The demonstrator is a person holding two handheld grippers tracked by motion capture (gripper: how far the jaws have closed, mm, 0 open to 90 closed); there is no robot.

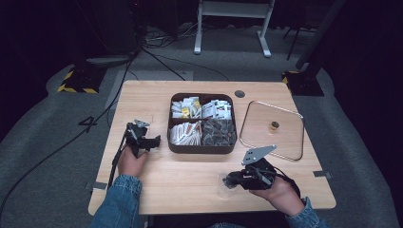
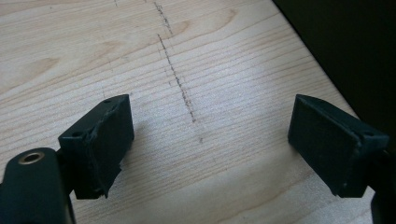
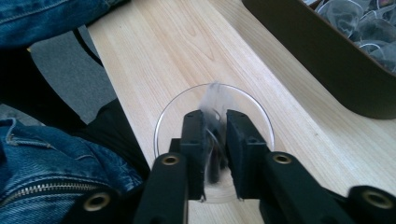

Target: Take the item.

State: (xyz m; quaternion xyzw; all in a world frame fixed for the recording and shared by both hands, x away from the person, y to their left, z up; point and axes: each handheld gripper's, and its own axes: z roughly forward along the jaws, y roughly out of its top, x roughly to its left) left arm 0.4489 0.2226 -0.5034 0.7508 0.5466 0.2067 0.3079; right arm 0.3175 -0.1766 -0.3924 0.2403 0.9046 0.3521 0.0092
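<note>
While my left gripper idles apart over bare desk, my right gripper pinches a clear plastic cup near the front edge; packets still sit in the compartment box, so lots left.

A pale wooden table with fine darker grain lines bears a dark brown box at its centre, holding white and red-printed packets and clear grey ones. At three o'clock lies a see-through lid with a gold knob. Both grippers are black: left gripper, right gripper over a clear glassy dish. Blue denim sleeves; grey carpet.
</note>
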